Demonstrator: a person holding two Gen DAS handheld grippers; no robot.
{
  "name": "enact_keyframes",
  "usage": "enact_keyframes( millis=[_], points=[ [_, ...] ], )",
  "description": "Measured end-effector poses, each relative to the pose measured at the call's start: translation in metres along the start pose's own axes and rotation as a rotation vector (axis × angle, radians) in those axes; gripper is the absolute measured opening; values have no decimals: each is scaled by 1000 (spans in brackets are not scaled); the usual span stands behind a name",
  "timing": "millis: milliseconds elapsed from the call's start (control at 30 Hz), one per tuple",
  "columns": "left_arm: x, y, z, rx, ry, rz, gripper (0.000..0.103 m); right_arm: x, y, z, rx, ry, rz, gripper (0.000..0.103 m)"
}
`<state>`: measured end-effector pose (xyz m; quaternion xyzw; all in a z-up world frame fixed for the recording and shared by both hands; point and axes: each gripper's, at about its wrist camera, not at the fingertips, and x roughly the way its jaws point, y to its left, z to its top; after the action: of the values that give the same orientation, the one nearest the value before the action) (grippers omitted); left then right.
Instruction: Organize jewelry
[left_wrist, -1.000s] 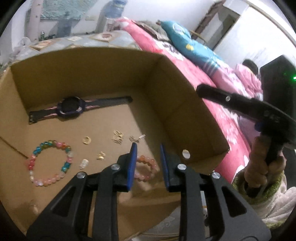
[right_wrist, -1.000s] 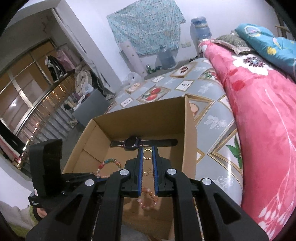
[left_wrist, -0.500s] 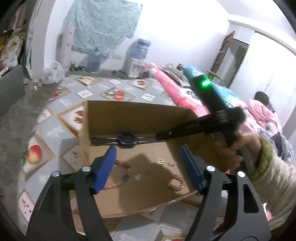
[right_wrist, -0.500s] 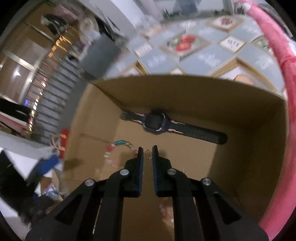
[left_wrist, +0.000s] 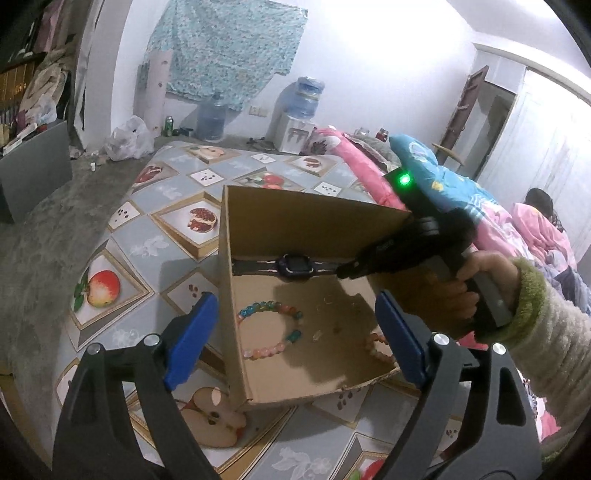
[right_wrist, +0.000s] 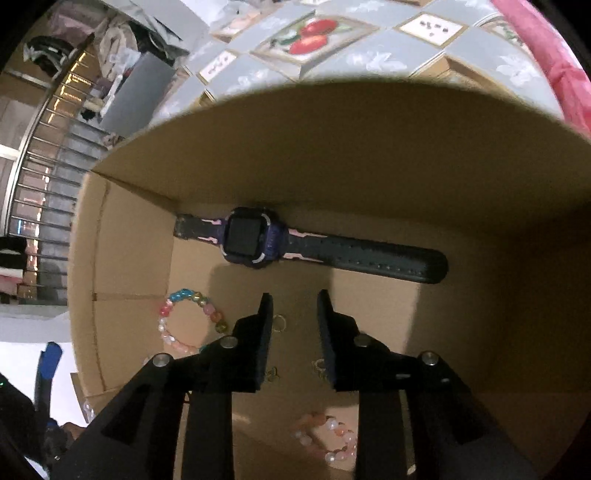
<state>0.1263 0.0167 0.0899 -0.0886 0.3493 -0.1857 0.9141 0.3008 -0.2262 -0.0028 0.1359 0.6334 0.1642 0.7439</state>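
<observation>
1. The right hand-held gripper (right_wrist: 293, 310) points down into the cardboard box (right_wrist: 332, 147). Its jaws are opening, with nothing pressed between them. A small gold ring (right_wrist: 280, 322) lies on the box floor just inside the left jaw's tip.
2. The left hand-held gripper (left_wrist: 291, 339) hangs outside the box, and its jaws are opening to a wide spread around nothing.
3. The ring is probably very light, hard and slippery. It lies flat, so the pads would likely have to pinch across its rim, and it could skid.
4. Ahead of the right fingertips the watch (right_wrist: 251, 240) lies along the far wall. Its case looks stiff and its strap bendable, so the case is the safer hold.
5. To the left lies the multicoloured bead bracelet (right_wrist: 184, 321), and a pink bead bracelet (right_wrist: 328, 439) lies below the jaws. Both look limp, and taking one bead would probably drag the rest.
6. Small gold pieces (right_wrist: 273, 374) sit beside the jaws.
7. The tall walls leave open room only from above, and the floor between the ring and the watch is bare.
</observation>
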Motion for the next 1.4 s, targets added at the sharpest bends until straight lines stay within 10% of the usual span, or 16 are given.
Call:
enact_keyframes(
  millis=[200,400,667,1400],
  points=[
    [3,5,-6,-16,21,9,84,-86,12,-43,-40,-245,54,26],
    [22,17,-12,-95,106,27,85,-158,-15,-102,18,-499,38,57],
    [52,29,-23,-213,219,-22,85,-102,-89,-143,296,-355,99,60],
    [-3,4,-52,-222,263,6,86,-107,-73,-224,269,-312,218,63]
  ],
)
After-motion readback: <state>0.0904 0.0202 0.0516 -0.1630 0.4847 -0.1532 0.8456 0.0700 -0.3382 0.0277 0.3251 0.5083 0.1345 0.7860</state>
